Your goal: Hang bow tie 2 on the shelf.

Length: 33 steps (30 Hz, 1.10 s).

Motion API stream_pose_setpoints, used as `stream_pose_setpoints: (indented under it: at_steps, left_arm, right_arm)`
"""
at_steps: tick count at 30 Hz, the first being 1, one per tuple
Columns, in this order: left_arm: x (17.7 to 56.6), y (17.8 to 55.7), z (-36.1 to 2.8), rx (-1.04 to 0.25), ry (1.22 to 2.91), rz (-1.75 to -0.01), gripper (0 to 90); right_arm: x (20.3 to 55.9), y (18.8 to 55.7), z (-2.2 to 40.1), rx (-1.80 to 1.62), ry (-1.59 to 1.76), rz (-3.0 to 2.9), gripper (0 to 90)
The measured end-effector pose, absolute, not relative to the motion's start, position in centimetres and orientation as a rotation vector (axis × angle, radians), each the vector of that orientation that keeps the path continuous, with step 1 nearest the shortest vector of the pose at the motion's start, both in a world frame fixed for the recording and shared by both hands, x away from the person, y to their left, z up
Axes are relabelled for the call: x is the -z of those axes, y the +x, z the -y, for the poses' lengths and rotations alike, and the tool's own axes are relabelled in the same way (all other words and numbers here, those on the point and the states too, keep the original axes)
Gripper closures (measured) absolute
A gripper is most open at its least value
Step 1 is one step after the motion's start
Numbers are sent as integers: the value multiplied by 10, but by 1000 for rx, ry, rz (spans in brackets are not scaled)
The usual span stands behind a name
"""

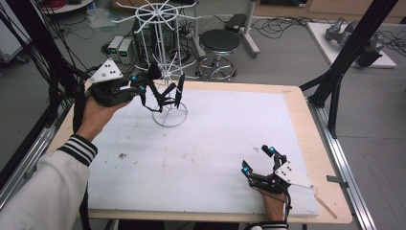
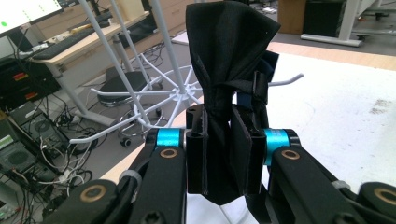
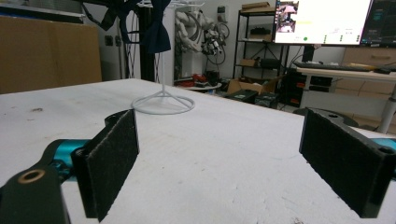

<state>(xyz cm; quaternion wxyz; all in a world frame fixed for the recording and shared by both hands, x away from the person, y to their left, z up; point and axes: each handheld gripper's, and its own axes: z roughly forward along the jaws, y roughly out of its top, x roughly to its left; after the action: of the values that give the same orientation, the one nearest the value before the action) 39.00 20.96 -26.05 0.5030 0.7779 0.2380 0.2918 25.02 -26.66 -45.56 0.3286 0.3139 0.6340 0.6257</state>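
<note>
A black bow tie [image 2: 228, 51] with its strap is pinched between the pads of my left gripper [image 2: 219, 156], which is shut on the bunched cloth. In the high view the left gripper [image 1: 146, 85] is held above the table's far left, and the bow tie [image 1: 168, 92] hangs against the stem of the white wire rack [image 1: 168, 117]. The rack's arms [image 2: 140, 98] spread just behind the cloth. At the near right of the table my right gripper [image 1: 258, 159] rests low, open, with nothing between its pads [image 3: 112, 163].
The white mat [image 1: 215, 143] covers the wooden table [image 1: 306, 129]. A black stool [image 1: 219, 43] stands behind the rack. Black frame posts [image 1: 344, 57] rise at the right. From the right gripper view, the rack's ring base [image 3: 163, 103] stands ahead on the mat.
</note>
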Motion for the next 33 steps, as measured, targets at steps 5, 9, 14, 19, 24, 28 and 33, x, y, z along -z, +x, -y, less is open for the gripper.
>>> stream_pose_setpoints:
  at_steps: [5,9,14,19,24,28,33]
  left_arm:
    - [261,394,-208,-726,1883,-592,766]
    - [262,395,-206,-744,1890,-598,766]
    - [260,398,-202,-763,1904,-606,766]
    - [261,402,-197,-762,1916,-612,766]
    - [263,404,-194,-757,1928,-620,765]
    - [264,405,-194,-755,1934,-624,764]
    - [263,405,-193,-757,1936,-617,764]
  right_arm:
    - [456,250,267,-1636,820,-1659,114]
    - [456,250,267,-1637,821,-1659,114]
    - [456,250,267,-1638,822,-1659,114]
    - [456,251,267,-1638,818,-1656,114]
    - [456,251,267,-1638,818,-1657,114]
    - [456,251,267,-1638,813,-1655,114]
    - [456,251,267,-1637,812,-1655,114]
